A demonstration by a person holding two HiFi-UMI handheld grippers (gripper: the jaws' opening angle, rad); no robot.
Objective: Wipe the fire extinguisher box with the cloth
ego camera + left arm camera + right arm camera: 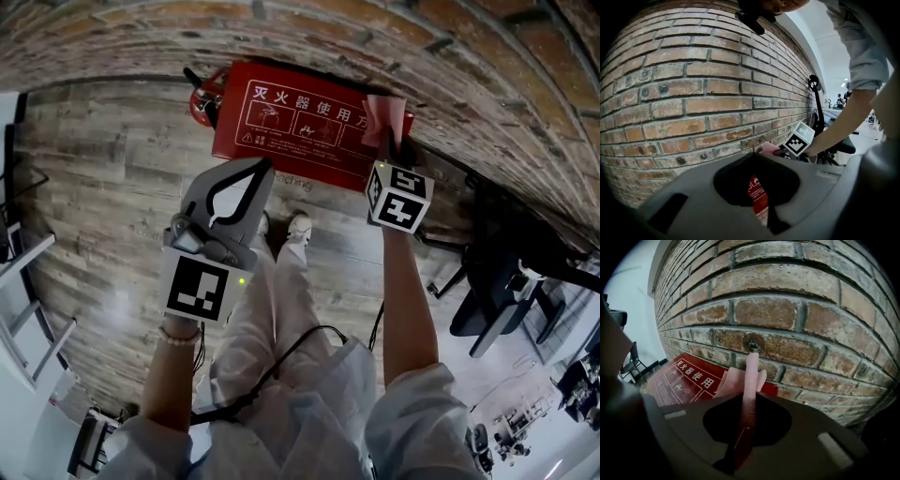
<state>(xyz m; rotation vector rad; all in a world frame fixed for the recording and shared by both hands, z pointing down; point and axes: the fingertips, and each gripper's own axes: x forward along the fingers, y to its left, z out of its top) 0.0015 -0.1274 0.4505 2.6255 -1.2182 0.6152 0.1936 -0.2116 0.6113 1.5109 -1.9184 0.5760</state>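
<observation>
The red fire extinguisher box (300, 122), printed with white characters, stands on the floor against the brick wall. A pink cloth (384, 114) lies against its upper right corner, and my right gripper (392, 142) is shut on it. In the right gripper view the cloth (750, 380) stands up between the jaws, with the box (686, 376) to the left behind it. My left gripper (255, 169) hangs in front of the box's lower left edge, shut and holding nothing. Through its jaws in the left gripper view I see a strip of the box (758, 199).
The brick wall (394, 37) runs behind the box. A red extinguisher (202, 98) sits at the box's left end. A black office chair (497, 281) stands to the right and a white shelf (19, 272) to the left. The person's shoes (300, 225) are on the wooden floor below the box.
</observation>
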